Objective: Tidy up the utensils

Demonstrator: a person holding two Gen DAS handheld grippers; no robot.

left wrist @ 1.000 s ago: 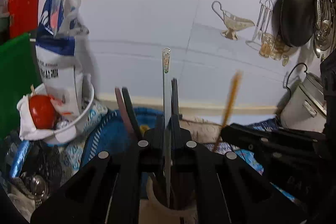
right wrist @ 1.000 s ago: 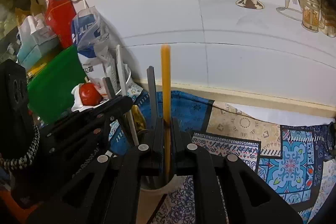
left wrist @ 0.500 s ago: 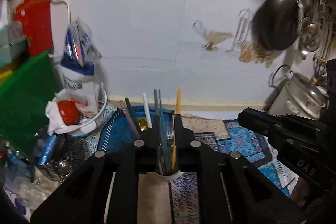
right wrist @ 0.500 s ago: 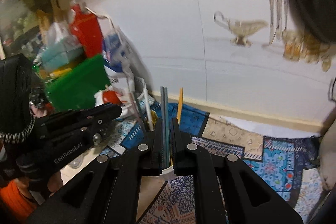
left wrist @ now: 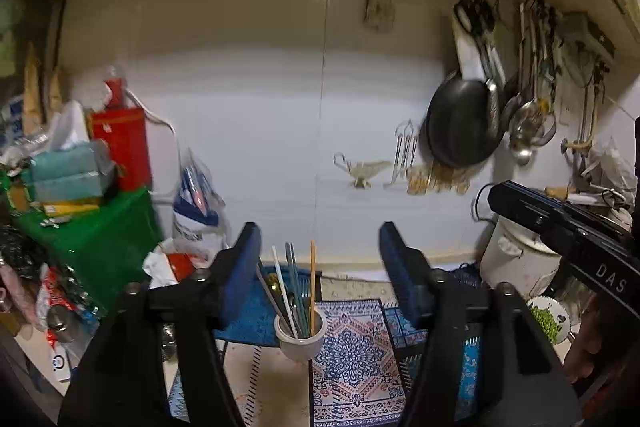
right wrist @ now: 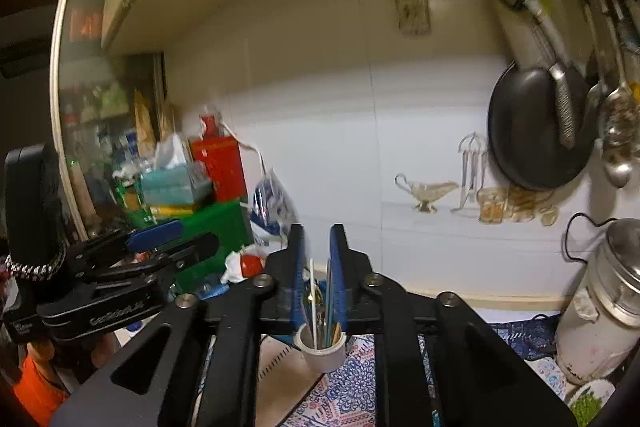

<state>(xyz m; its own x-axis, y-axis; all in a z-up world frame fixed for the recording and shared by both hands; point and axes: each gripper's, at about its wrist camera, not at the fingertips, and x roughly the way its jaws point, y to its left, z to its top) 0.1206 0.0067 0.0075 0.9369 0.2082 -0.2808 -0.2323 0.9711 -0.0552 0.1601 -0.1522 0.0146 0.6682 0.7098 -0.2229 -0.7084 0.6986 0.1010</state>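
A small white cup stands on the patterned mat and holds several utensils: an orange chopstick, a white stick and a grey-teal pair. My left gripper hovers above and behind the cup, its jaws opening wide with nothing between them. In the right wrist view the same cup lies far below my right gripper. Its jaws are opening by a narrow gap and hold nothing. Each gripper shows in the other's view: right gripper, left gripper.
A black pan and ladles hang on the right wall above a white pot. A plate of peas sits at the right. A green box, a red carton and a tissue box crowd the left.
Both grippers let go of their utensils, a metal one and the orange chopstick, which now stand in the cup. Both rose and drew back. The left jaws spread wide; the right parted slightly.
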